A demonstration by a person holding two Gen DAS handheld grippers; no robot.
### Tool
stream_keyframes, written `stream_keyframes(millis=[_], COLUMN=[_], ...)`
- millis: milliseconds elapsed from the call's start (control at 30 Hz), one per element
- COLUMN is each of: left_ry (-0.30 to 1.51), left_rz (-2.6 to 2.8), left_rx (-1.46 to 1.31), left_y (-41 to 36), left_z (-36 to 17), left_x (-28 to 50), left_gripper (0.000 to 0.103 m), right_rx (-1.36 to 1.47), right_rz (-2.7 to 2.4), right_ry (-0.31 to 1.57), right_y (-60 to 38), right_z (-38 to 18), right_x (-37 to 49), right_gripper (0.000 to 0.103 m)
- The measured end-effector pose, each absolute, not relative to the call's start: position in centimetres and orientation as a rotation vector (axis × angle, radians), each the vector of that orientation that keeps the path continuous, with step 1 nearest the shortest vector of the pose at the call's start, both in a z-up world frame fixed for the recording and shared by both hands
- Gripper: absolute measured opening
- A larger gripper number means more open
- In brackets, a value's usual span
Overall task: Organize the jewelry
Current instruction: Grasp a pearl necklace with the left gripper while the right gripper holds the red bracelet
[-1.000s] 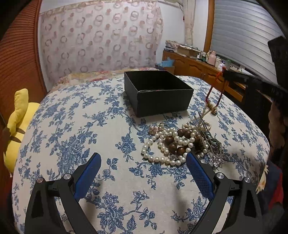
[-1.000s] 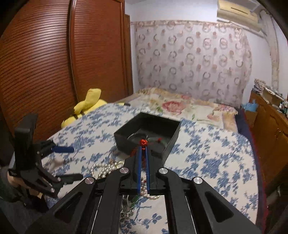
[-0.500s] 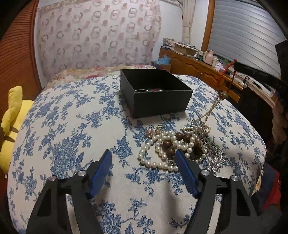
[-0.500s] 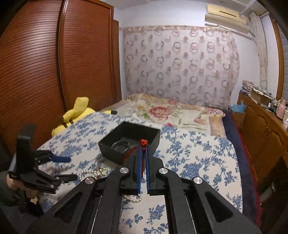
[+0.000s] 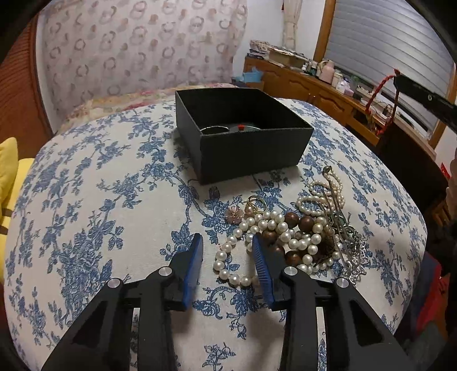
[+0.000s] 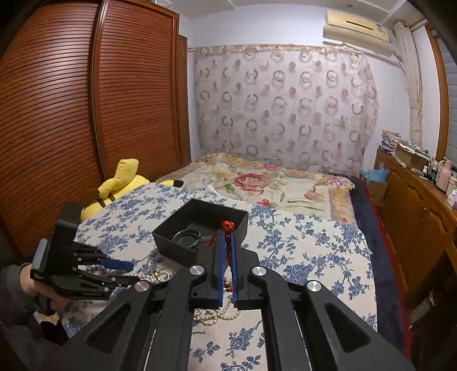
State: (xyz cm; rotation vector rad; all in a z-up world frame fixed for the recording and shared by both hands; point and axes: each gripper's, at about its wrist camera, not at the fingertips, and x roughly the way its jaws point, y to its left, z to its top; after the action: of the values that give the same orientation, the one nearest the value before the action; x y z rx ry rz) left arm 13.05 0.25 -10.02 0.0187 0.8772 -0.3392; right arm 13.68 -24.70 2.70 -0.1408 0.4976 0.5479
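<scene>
Left gripper (image 5: 227, 248) low over bed (image 5: 94, 199), jaws just been closing, part-spread around pearl strand (image 5: 228, 256), pads not pressing it. Right gripper (image 6: 227, 237) raised, jaws pressed together, pinching red cord (image 6: 227, 227). Jewelry pile (image 5: 308, 228) on bedspread just before black box (image 5: 242, 148); bangle (image 6: 185, 238) inside box.

bed (image 5: 85, 199) | on it: black box (image 5: 248, 151), jewelry heap (image 5: 291, 237)

We see a yellow plush toy (image 6: 120, 182) beside the wooden wardrobe (image 6: 85, 108) | a patterned curtain (image 6: 285, 108) behind the bed | an air conditioner (image 6: 357, 27) above | a cluttered wooden sideboard (image 6: 417, 205) opposite.
</scene>
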Motion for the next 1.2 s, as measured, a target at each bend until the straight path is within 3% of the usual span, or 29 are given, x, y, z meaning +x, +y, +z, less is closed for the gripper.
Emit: stream_keyframes(millis=[200,767,800,867,1200], left_ry=[0.879,0.892,0.891,0.891,0.679], left_rz=[-0.363,-0.334,-0.345,-0.354,-0.418], left_rx=[0.041,0.167,0.173,0.162,0.045], left_y=[-0.1,-0.9,-0.9,-0.8,0.1], left_z=[-9.9,-10.2,-10.2,-10.1,-2.1], left_x=[13.1,13.4,13.4,13.4,10.5], left_gripper=[0.016,0.015,0.008,0.007,0.007], right_rx=[-0.150,-0.161,-0.162,-0.164,-0.164], right_rz=[0.552,0.578,0.578,0.579,0.592], right_ry=[0.523,0.544,0.545,0.547,0.520], right_y=[-24.3,-23.1,-23.0,-22.9,-22.5], right_z=[1.4,0.0,-0.1,-0.1,0.7], right_x=[13.9,13.6,13.6,13.5,12.9], right_gripper=[0.005,0.005,0.005,0.005,0.005])
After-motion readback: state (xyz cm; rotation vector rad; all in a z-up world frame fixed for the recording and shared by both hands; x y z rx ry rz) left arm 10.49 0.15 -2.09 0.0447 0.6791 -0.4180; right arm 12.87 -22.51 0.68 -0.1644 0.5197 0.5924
